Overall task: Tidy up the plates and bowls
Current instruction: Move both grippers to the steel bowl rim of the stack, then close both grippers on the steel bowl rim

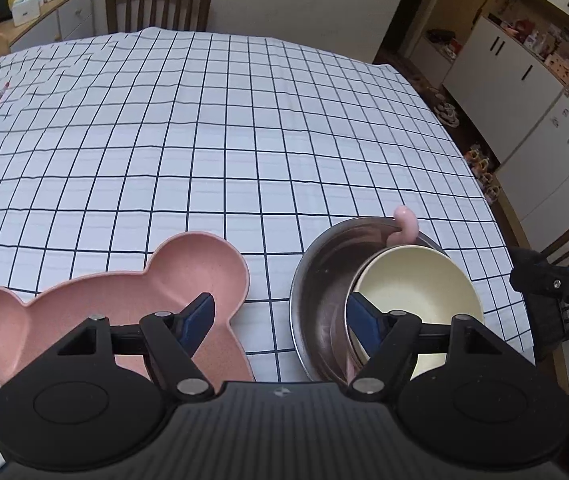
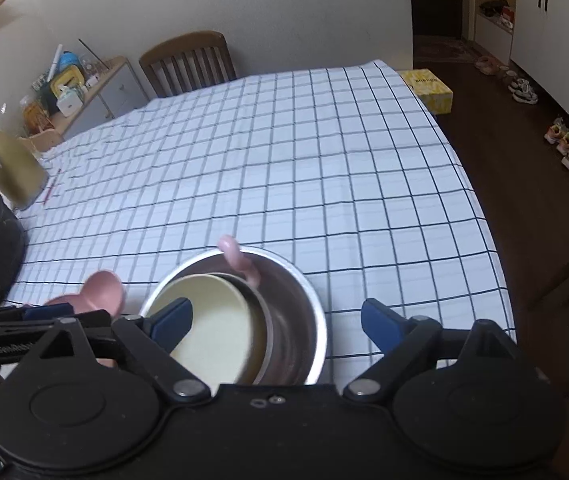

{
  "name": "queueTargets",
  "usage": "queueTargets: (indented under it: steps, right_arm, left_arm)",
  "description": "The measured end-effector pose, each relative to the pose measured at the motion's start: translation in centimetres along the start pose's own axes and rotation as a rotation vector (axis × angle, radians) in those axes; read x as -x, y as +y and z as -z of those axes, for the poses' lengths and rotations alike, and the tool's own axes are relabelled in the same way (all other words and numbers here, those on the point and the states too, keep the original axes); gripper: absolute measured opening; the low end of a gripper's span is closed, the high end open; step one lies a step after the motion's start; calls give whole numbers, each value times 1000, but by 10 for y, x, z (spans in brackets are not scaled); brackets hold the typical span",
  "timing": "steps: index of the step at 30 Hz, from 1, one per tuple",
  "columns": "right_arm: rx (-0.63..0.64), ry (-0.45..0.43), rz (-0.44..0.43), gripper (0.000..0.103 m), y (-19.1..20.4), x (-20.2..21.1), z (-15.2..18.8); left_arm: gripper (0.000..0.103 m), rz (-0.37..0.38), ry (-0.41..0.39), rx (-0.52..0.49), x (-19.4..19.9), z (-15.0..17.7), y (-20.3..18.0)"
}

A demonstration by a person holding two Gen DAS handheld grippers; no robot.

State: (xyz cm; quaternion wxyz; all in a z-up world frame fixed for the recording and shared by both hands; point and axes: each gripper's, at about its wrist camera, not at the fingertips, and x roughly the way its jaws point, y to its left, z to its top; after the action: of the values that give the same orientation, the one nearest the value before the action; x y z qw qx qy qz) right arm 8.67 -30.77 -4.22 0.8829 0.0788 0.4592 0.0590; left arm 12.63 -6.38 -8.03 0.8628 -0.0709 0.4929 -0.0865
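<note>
Two pieces of tableware share the lower part of the left wrist view. At lower left lies the pink bear-shaped plate (image 1: 124, 300), flat on the checked tablecloth (image 1: 244, 140). To its right, apart from it, sits the steel bowl (image 1: 316, 304), with a cream bowl (image 1: 416, 300) tilted inside it against the right wall and a pink handle (image 1: 406, 228) poking up over the far rim. The left gripper (image 1: 280, 320) hangs above the gap between plate and steel bowl, jaws spread, nothing between them.

In the right wrist view the same steel bowl (image 2: 296, 320) sits at bottom centre. The right gripper (image 2: 276, 324) straddles it with jaws wide apart, one finger over the cream bowl (image 2: 212, 328), pads pressing on nothing.

My reading: the bowls are nested and both grippers released, so that step looks done. The plate seems left over; taking it would call for closing on its thin rim and lifting it level.
</note>
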Motion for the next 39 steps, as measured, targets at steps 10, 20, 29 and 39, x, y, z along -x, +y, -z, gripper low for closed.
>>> queueTargets:
  steps: [10,20,29,39]
  right_arm:
    - [-1,106,-39,83,-27,-34,2]
    - [-61,160,-80,67,-48,-54,-8]
    - [-4,227,-83,53,-44,-69,0]
    - [11,278,-150,9,-39,-79,5]
  left_arm:
    - [71,0,14,48,-16,4,6]
    - [64,-17,25,71,-23,3,4]
    - [50,-37,41,83,-29,4,2]
    - [39,-40,54,81,-34,2,-3]
